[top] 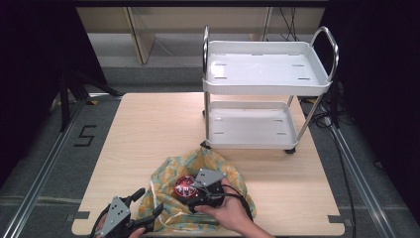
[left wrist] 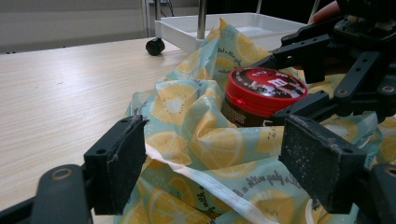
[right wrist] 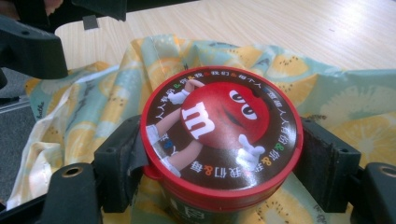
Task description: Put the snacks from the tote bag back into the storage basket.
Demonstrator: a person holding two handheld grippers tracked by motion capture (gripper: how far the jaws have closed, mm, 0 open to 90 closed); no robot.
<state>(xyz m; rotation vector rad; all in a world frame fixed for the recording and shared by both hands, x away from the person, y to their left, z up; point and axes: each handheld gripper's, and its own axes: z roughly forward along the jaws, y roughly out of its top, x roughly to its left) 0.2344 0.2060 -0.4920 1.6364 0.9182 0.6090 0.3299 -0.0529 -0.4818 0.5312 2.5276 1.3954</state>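
Your left gripper (top: 144, 204) is sitting at the table's near edge, toward the near left corner, with its jaws spread wide and gripping nothing. In the left gripper view (left wrist: 212, 161) the white-trimmed edge of the lemon-print bag (left wrist: 201, 140) is running between the two pads without either pad pressing it.

Just to its right, your right gripper (top: 190, 191) is clamping the candy jar (top: 184, 186). In the right gripper view (right wrist: 219, 158) both pads are pressing against opposite sides of the jar's (right wrist: 219, 140) red rim, so the jaws are standing about a lid's width apart. Your hand (top: 233, 213) is wrapping that gripper from the near side.

You are handling one jar and one bag (top: 218, 173), with two grippers. The jar is standing upright, its long axis vertical, its printed red lid (left wrist: 264, 88) facing up, and its lower part is sitting inside the open bag's folds. The bag is lying crumpled near the middle of the table's near edge.

Farther off, one white two-shelf cart (top: 267, 82) is standing at the table's far right corner, both trays bare, one black caster (left wrist: 154, 46) resting on the wood.
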